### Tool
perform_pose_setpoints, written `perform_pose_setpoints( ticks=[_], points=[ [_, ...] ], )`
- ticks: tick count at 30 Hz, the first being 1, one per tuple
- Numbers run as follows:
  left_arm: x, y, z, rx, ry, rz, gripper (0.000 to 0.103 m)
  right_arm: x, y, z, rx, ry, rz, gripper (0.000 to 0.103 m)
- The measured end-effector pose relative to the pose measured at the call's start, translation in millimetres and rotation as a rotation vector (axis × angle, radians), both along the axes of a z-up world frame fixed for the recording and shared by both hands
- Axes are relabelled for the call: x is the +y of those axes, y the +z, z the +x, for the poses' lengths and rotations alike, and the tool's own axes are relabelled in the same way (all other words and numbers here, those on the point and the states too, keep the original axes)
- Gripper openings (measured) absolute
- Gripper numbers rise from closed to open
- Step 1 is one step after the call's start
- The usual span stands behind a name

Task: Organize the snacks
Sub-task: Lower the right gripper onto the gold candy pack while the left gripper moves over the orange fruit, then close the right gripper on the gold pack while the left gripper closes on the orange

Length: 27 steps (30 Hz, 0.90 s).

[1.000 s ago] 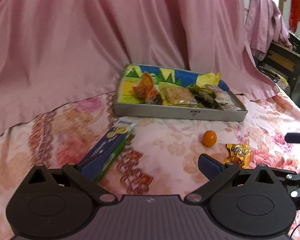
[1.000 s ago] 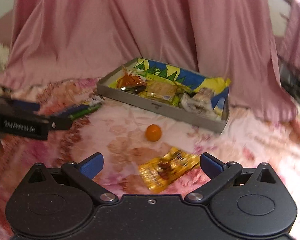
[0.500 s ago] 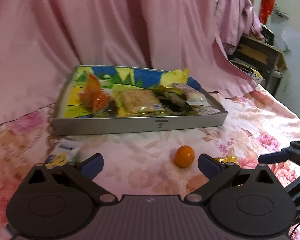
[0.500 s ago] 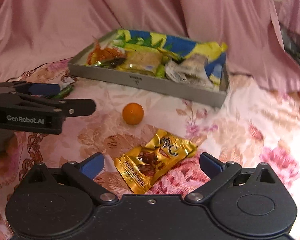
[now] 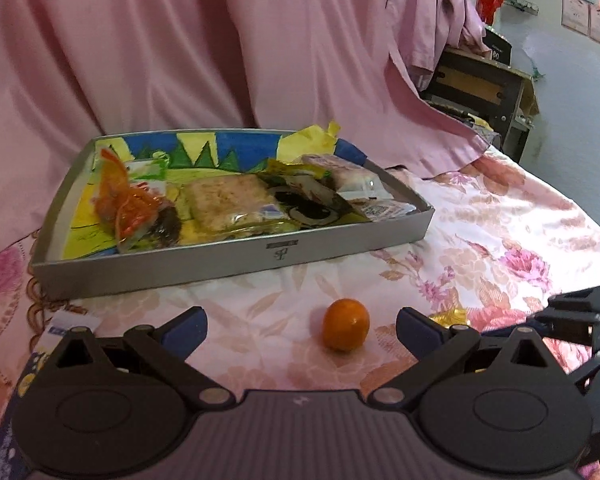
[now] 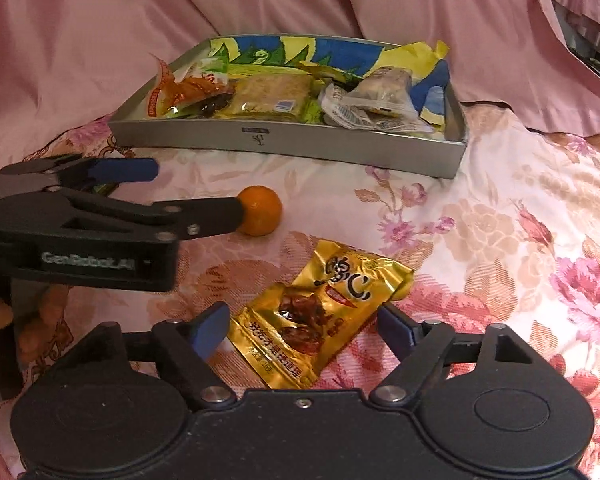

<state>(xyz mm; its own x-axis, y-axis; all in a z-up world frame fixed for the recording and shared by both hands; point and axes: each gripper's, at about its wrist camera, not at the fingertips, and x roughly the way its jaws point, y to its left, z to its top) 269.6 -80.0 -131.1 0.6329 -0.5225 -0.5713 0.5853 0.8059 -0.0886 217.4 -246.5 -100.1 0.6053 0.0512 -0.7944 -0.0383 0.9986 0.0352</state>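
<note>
A small orange [image 5: 345, 329] sits between the spread left tool [image 5: 300, 326]; a gold snack packet [image 6: 320, 312] lies between the spread right tool [image 6: 302, 330].

Floral cloth [image 6: 500, 240] (bed, perhaps): grey tray [image 6: 300, 146], orange [image 6: 260, 210], gold packet [image 6: 324, 312].

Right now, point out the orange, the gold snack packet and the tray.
orange [image 5: 345, 329], left wrist view, middle of the fruit.
gold snack packet [image 6: 320, 312], right wrist view, centre of the wrapper.
tray [image 5: 240, 258], left wrist view, near grey wall.
</note>
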Motion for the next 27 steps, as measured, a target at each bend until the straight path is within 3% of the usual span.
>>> perform_pose_setpoints(
  ticks=[4, 9, 14, 18, 23, 27],
  points=[
    [-4, -3, 6, 0.028, -0.036, -0.051, 0.091, -1, -4, 1, 0.015, -0.011, 0.000, 0.077],
    [-17, -11, 6, 0.030, -0.095, -0.039, 0.074, -4, -5, 2, 0.008, -0.032, 0.005, 0.070],
    [-23, -21, 10, 0.072, -0.096, -0.026, 0.048, -6, -6, 4, -0.004, -0.041, 0.004, 0.069],
    [-20, -23, 12, 0.077, -0.083, -0.029, 0.034, -4, -9, 6, -0.020, -0.032, -0.011, 0.069],
    [-18, -21, 10, 0.088, -0.053, -0.027, 0.033, 0, -12, 10, -0.044, -0.025, -0.021, 0.066],
    [-16, -17, 5, 0.096, -0.014, -0.010, 0.033, 2, -10, 8, -0.052, -0.018, -0.030, 0.052]
  ],
)
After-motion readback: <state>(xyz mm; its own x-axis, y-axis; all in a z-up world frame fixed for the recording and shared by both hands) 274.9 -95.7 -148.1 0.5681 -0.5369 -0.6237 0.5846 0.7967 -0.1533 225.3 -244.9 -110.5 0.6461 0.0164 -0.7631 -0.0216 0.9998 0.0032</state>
